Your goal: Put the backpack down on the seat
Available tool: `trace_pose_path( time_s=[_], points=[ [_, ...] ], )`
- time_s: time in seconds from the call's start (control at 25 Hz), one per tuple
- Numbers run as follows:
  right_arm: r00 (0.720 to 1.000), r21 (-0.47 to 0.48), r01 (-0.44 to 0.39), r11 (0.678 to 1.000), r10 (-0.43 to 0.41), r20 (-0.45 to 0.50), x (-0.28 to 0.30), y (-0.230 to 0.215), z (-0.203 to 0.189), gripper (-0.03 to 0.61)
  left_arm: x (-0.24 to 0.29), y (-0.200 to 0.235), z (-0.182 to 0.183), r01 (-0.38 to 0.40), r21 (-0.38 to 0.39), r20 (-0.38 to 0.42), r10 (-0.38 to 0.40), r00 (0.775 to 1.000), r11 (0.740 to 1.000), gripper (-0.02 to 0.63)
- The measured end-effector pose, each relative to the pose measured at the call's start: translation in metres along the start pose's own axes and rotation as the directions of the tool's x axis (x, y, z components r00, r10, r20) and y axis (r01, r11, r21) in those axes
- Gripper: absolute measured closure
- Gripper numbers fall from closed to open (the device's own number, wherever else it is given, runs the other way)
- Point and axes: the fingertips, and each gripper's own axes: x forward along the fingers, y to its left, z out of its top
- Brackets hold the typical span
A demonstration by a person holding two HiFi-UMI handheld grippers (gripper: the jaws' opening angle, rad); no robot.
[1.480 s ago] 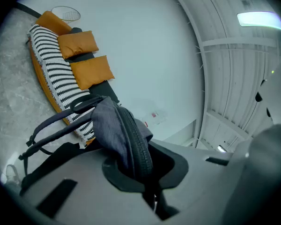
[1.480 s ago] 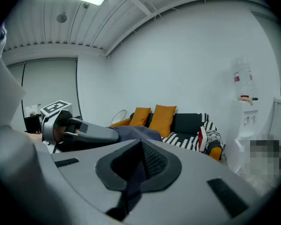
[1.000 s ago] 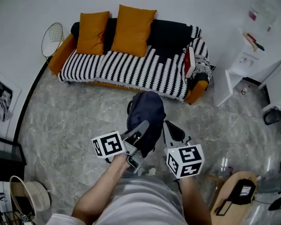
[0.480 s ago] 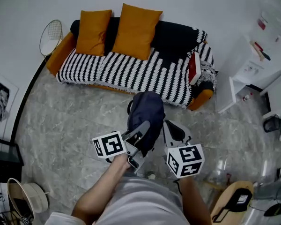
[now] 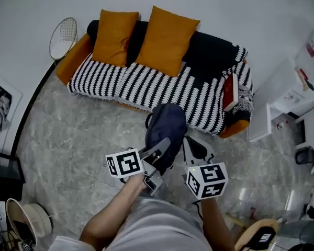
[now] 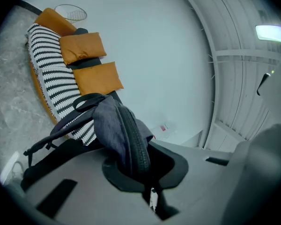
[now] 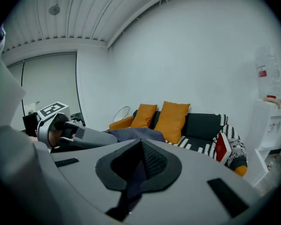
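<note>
A dark blue backpack (image 5: 166, 129) hangs in the air over the marble floor, a short way in front of the sofa (image 5: 146, 85). My left gripper (image 5: 164, 143) is shut on the bag's upper edge; in the left gripper view the backpack (image 6: 119, 130) bulges out from between the jaws, its straps dangling to the left. My right gripper (image 5: 190, 143) sits close beside it on the right, shut on a strip of the bag's dark fabric (image 7: 136, 175). The sofa's seat has a black-and-white striped cover and two orange cushions (image 5: 146, 38).
A red book (image 5: 231, 92) leans at the sofa's right end. A racket (image 5: 63, 31) rests against the wall left of the sofa. White shelves (image 5: 288, 95) stand at the right, a round basket (image 5: 26, 221) and a dark cabinet (image 5: 2, 171) at the left.
The sofa has shifted right and a little nearer in the head view as the person walks toward it. Both grippers keep their hold on the backpack.
</note>
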Motion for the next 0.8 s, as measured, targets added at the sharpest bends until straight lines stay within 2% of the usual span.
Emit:
trace_pose_path(
  time_s=[0.44, 0.8],
  points=[
    [0.999, -0.04, -0.033, 0.999, 0.031, -0.043, 0.096, 0.028, 0.047, 0.577, -0.007, 0.036, 0.103, -0.007, -0.016, 0.04, 0.008, 0.999, 1.0, 0.606],
    [0.991, -0.069, -0.129, 0.989, 0.125, -0.055, 0.157, 0.073, 0.067, 0.577, -0.035, 0.068, 0.162, -0.042, 0.001, 0.09, 0.041, 0.995, 0.999, 0.606]
  ],
)
